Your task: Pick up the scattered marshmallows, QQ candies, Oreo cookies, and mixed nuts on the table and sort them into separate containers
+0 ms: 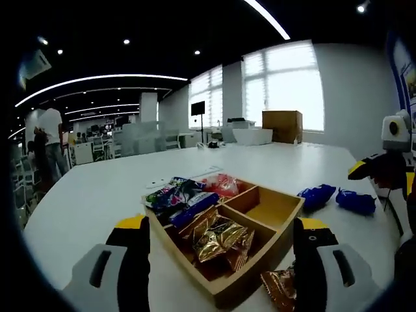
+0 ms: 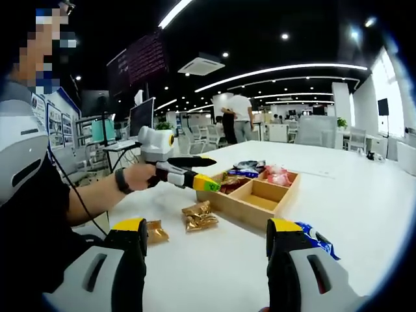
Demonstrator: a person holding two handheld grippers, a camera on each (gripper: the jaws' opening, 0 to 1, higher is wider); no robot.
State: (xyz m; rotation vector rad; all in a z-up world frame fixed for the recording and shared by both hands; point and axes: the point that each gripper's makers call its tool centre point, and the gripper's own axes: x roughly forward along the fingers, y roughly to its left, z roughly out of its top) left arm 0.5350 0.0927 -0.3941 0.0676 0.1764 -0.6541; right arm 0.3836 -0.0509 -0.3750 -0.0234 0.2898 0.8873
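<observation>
White tabletop (image 1: 97, 195) carries a wooden tray (image 1: 273, 244) with four compartments: gold packets (image 1: 221, 239) in one, blue wrappers (image 1: 185, 201) and pink sweets (image 1: 223, 184) in two more, one bare. Two blue packets (image 1: 338, 198) lie just beside the tray, a gold packet (image 1: 279, 289) at its near corner (more gold ones (image 2: 198, 216) show in the right gripper view). The left gripper (image 1: 221, 260) and right gripper (image 2: 205, 257) both stand wide apart, holding nothing.

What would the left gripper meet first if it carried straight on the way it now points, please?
Probably the gold packets in the wooden tray, dead ahead between the open left gripper jaws; depth is uncertain.
</observation>
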